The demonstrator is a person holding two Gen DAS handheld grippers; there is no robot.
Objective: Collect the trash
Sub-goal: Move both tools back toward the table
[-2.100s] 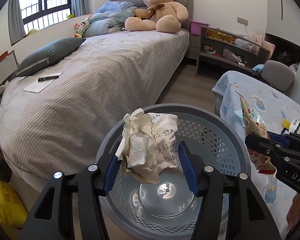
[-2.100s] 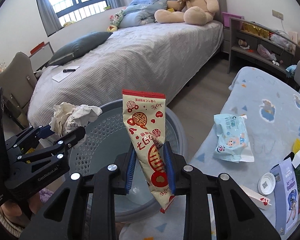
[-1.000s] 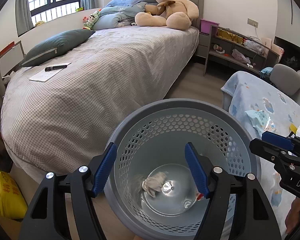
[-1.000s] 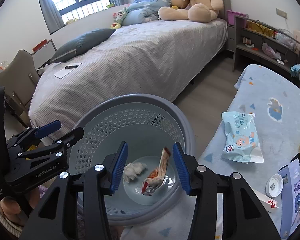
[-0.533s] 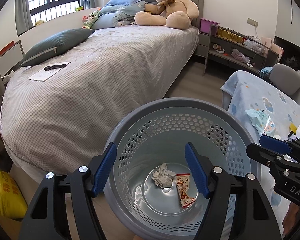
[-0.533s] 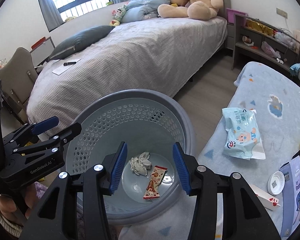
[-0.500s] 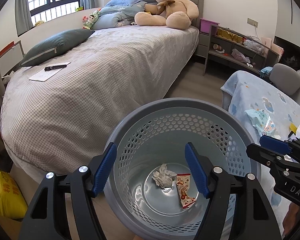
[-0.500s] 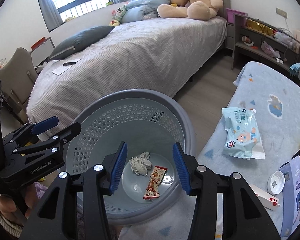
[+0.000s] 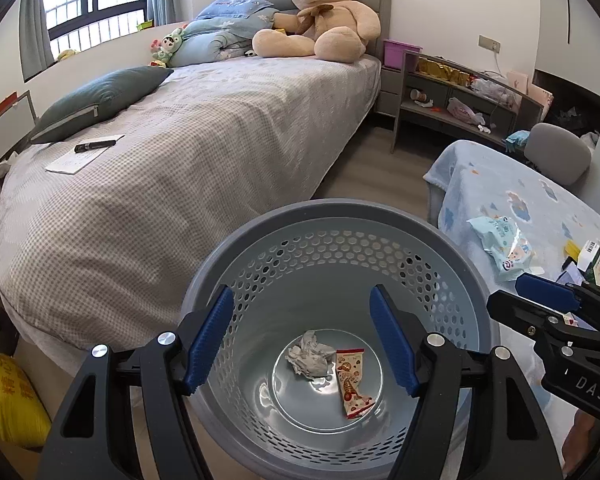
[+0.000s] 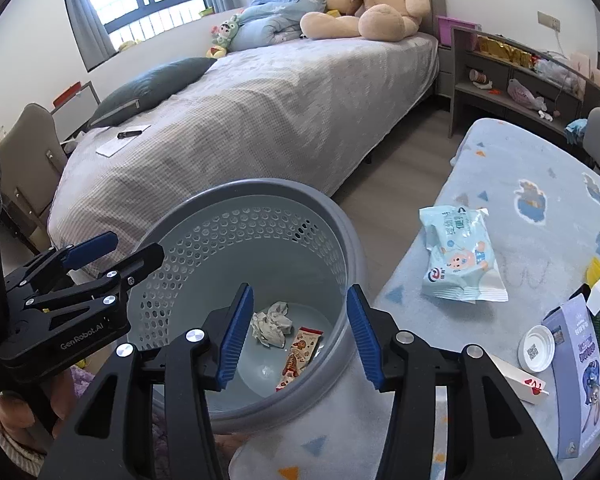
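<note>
Below both grippers sits the basket (image 9: 340, 216), with a crumpled paper ball (image 9: 310, 356) and snack wrapper (image 9: 352, 384) at its bottom. The left gripper (image 9: 300, 340) hangs wide and empty; the right gripper (image 10: 296, 328) is empty, its jaws opening. Drop-off looks done; next, probably the blue packet (image 10: 458, 256) to its right.

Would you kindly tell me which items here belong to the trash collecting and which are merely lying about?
Job:
- gray basket
- crumpled paper inside it
- red snack wrapper inside it
- blue packet on the blanket, possibly next

Lying about:
- teddy bear
- gray pillow
- pen
</note>
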